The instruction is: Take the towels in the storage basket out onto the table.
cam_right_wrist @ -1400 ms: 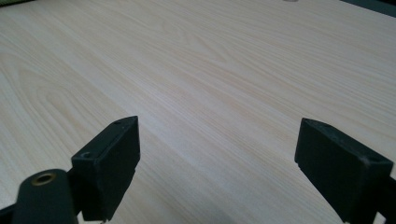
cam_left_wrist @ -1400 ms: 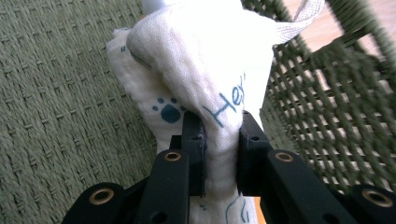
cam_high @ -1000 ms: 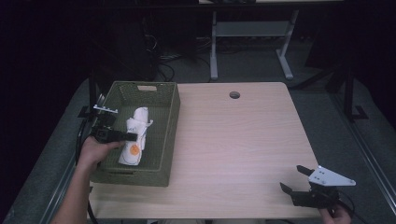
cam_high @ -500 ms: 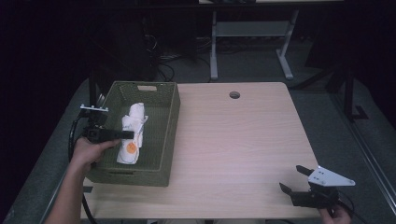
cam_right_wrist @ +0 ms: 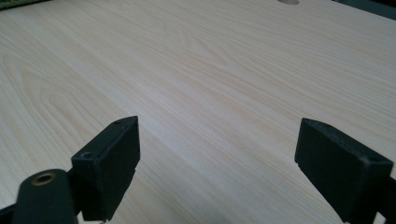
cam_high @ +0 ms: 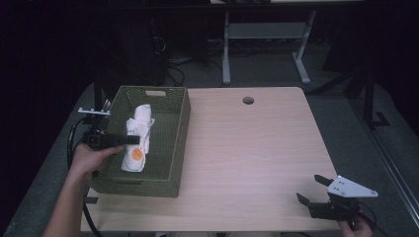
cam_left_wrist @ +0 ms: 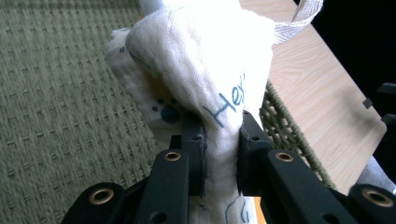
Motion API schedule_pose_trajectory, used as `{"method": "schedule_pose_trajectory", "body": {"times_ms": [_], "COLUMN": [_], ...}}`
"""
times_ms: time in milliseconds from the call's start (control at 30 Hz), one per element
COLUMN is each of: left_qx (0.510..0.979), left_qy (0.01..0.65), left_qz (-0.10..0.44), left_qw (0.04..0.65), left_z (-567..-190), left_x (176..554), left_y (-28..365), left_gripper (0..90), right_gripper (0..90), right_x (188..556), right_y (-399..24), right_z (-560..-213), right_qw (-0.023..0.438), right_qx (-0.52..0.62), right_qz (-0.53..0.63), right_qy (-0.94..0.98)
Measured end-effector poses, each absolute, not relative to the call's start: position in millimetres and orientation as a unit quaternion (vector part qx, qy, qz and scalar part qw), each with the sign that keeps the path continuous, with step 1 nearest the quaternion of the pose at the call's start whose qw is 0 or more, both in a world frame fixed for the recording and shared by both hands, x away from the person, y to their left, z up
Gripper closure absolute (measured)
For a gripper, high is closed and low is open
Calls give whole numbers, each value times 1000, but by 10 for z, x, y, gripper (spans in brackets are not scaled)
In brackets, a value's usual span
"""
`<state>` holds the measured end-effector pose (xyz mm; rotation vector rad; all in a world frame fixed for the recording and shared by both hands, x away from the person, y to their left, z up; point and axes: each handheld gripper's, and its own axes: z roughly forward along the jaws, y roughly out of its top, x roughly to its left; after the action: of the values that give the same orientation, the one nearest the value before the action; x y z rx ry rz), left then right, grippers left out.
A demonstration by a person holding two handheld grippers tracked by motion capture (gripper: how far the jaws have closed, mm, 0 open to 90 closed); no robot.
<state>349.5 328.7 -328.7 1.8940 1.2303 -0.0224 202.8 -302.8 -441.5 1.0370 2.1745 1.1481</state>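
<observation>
While the left gripper (cam_left_wrist: 219, 140) has its jaws clenched on a pinched fold of the white printed cloth (cam_left_wrist: 201, 60), the step in hand looks like drawing that cloth up out of the green woven basket (cam_high: 173, 133). To do it well, the lift should probably go straight up until the hanging end clears the basket's rim, since the weave could snag a trailing edge or loop. The fold sits deep between the pads, so the grip seems secure; a slow rise would keep it from slipping.

In the high view the left gripper (cam_high: 129, 140) reaches in over the basket's left wall, and the cloth (cam_high: 138, 133) lies bunched lengthwise inside, an orange mark near its lower end.

The right gripper (cam_right_wrist: 219, 154) has its jaws spread wide and holds nothing, resting low over the bare desk (cam_right_wrist: 224, 70) at the near right corner (cam_high: 316, 190), well apart from the basket.
</observation>
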Motion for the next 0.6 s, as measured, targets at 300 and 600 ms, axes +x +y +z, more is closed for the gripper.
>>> {"method": "schedule_pose_trajectory", "body": {"times_ms": [300, 600], "left_qx": [755, 757], "left_qy": [493, 482], "left_qz": [-11, -21], "left_qw": [432, 440], "left_z": [-3227, -3206], "left_x": [3520, 3552], "left_y": [3254, 3120], "left_gripper": [770, 769], "right_gripper": [139, 138], "right_x": [2024, 2016], "right_y": [-3034, -3045], "right_z": [-4411, -4415], "right_qw": [235, 234], "right_qx": [378, 378], "right_qz": [420, 423], "right_qy": [791, 790]}}
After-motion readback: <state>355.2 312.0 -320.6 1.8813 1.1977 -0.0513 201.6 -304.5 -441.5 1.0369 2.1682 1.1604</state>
